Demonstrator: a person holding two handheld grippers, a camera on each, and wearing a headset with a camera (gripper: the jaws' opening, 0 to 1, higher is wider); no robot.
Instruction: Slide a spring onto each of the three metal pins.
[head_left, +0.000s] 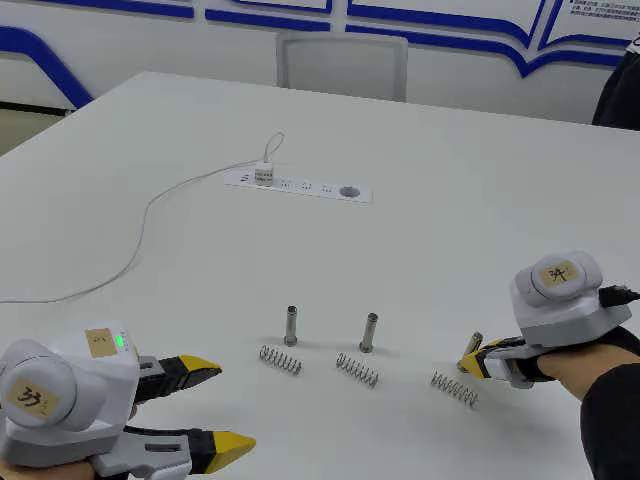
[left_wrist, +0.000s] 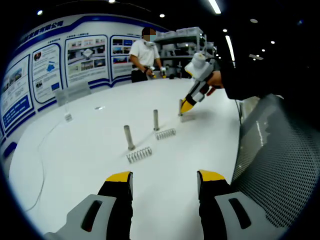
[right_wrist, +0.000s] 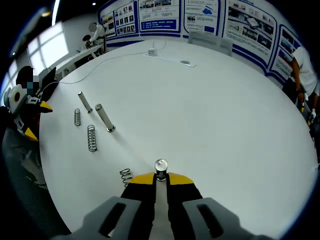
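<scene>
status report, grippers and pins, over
Left gripper open, empty. Right gripper shut on rightmost pin. Three springs lie loose on table, none on a pin. Power strip far back, not in the way.

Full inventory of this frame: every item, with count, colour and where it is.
metal pins: 3, silver, upright in a row on the table
rightmost pin: 1 of those 3, between the right gripper's jaws
springs: 3, silver, lying flat, one in front of each pin
table: 1, white
socket panel: 1, white, mid-table
plug: 1, white, in the panel
cable: 1, white, trailing left from the plug
chair: 1, grey, far side
left gripper: 1, white, yellow tips, open, near left
right gripper: 1, white, yellow tips, shut on the rightmost pin
</scene>
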